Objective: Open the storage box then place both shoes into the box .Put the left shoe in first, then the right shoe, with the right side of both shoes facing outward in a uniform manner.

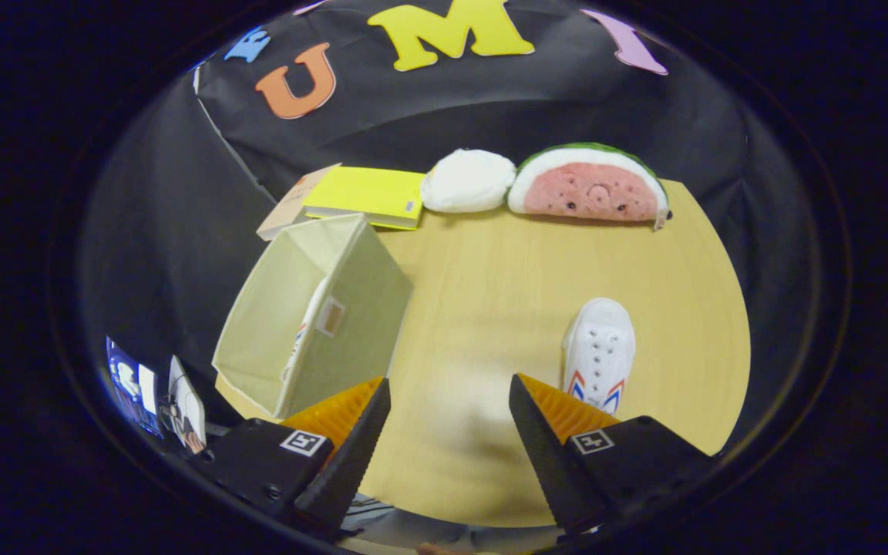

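The pale fabric storage box (351,308) stands open on the wooden table (490,285), ahead and left of my fingers. One white shoe (307,327) stands on edge inside it, against the box's right wall, partly hidden. The other white shoe (600,351), with red and blue side marks, lies on the table just beyond my right finger (544,428), toe pointing away. My gripper (450,393) is open above the table with nothing between its fingers. The left finger (351,432) hangs near the box's near corner.
A yellow book (367,196) on a brown one lies at the table's far edge behind the box. A white plush (469,181) and a watermelon plush (586,185) sit beside it along the back. A screen (132,385) shows low at the left, off the table.
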Demonstrator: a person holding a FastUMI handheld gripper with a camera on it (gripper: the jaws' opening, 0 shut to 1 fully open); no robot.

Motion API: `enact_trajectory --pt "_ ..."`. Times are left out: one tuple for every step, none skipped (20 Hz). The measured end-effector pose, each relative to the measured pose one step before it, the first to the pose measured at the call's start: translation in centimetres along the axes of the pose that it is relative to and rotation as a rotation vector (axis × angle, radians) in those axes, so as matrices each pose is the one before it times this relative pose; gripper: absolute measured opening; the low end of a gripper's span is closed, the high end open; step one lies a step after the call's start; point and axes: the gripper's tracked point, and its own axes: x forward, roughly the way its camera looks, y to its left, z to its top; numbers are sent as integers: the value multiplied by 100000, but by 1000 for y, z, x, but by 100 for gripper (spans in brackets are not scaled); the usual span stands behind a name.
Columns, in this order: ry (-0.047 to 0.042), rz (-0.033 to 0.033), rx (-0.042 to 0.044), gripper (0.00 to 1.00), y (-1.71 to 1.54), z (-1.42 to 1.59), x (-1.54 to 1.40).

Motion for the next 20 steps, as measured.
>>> enact_trajectory --pt "708 -434 2264 99 -1386 -333 188" --pt "1588 -69 2500 99 -1225 -516 244" --pt "1977 -464 2208 99 -1469 -493 155" --pt "1366 -1005 1800 98 -1464 -358 224" --pt "635 -1072 1456 98 -1431 -84 193" --pt "183 -1159 1526 98 -1301 -45 235" --pt "616 -1138 1646 97 -1322 29 304" --pt "1429 -459 1672 97 -1226 -111 476" --pt "2219 19 1417 97 -986 -159 585" --pt "2233 -467 1074 96 -1064 -154 462" --pt "1847 14 1034 96 -787 -85 640" --pt "1639 -199 926 95 -704 -217 475" --pt "1132 -60 973 93 -532 1 607" --pt "1080 118 1040 92 -305 30 668" --pt "1165 -885 727 91 -345 -34 590" --pt "1683 10 670 90 -90 -13 657" --pt "2132 374 651 84 231 -108 527" --pt "2396 -612 434 82 41 -253 755" --pt "1571 1407 -6 79 538 -174 175" --pt "-1233 -345 -508 76 274 315 43"
